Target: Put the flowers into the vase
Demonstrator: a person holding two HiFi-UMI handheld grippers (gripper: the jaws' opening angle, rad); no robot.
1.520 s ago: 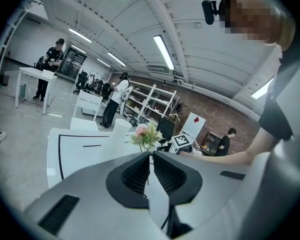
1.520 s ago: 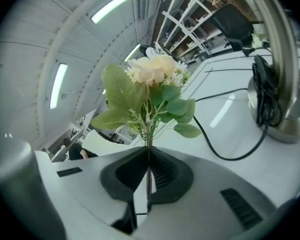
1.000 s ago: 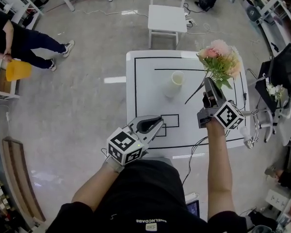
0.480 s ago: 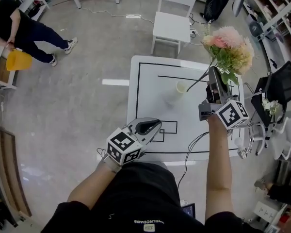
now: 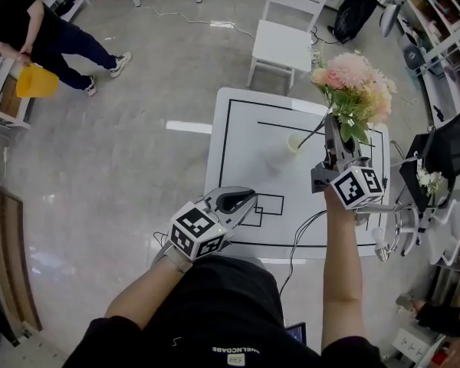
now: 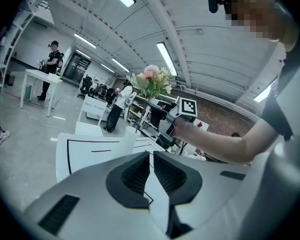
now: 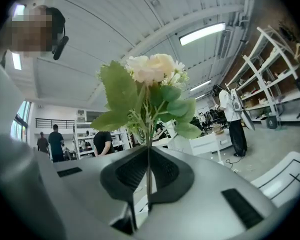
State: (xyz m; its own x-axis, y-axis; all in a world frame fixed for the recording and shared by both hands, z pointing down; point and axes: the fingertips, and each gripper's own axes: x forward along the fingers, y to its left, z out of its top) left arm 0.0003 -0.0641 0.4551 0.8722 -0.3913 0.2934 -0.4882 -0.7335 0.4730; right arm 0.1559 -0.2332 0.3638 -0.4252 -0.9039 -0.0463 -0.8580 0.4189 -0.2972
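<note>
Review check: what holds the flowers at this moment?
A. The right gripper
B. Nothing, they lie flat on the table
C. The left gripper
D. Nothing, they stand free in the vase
A: the right gripper has its jaws shut on the stem of the flowers, and the head view shows the bouquet raised above the table.

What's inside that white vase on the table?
The vase mouth looks empty; its depths are hidden. The flowers are held over it by the right tongs, stem tip near its rim.
</note>
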